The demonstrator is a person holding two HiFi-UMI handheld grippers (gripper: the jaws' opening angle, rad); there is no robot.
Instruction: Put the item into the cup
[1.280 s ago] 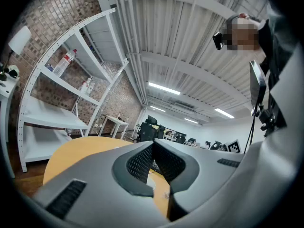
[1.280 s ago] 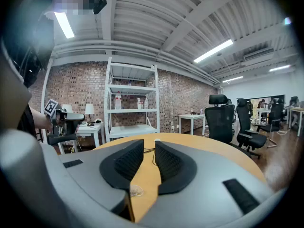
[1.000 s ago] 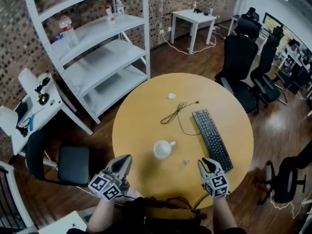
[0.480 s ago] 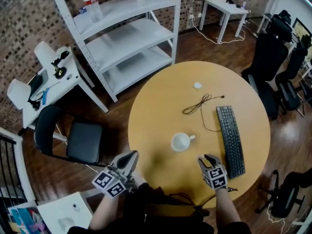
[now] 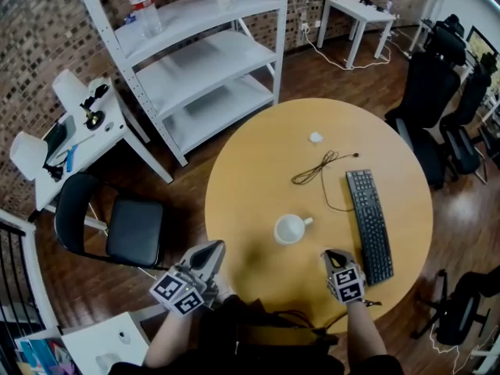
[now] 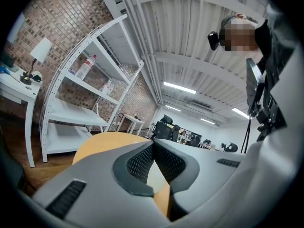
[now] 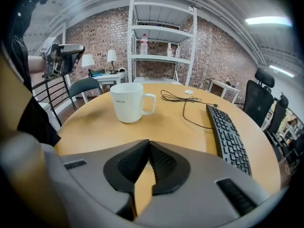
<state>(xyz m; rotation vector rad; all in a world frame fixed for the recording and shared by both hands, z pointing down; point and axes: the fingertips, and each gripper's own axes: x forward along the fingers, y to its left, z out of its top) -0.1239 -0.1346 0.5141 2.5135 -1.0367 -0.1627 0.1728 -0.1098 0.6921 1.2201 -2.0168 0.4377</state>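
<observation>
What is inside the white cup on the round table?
The cup shows only a plain white inside in the head view; no item is visible there. In the right gripper view its wall hides the inside.

Open bench near and left of the cup

Bare bench (image 5: 250,186) lay in front of the cup (image 5: 291,228) and to its left, leaving an unblocked way in from the near edge and from above. On the right, the keyboard (image 5: 369,223) ran lengthwise, apart from the cup but narrowing that side, where the cup's handle pointed. Beyond the cup, the loose cable (image 5: 320,170) sprawled across the far approach.
</observation>
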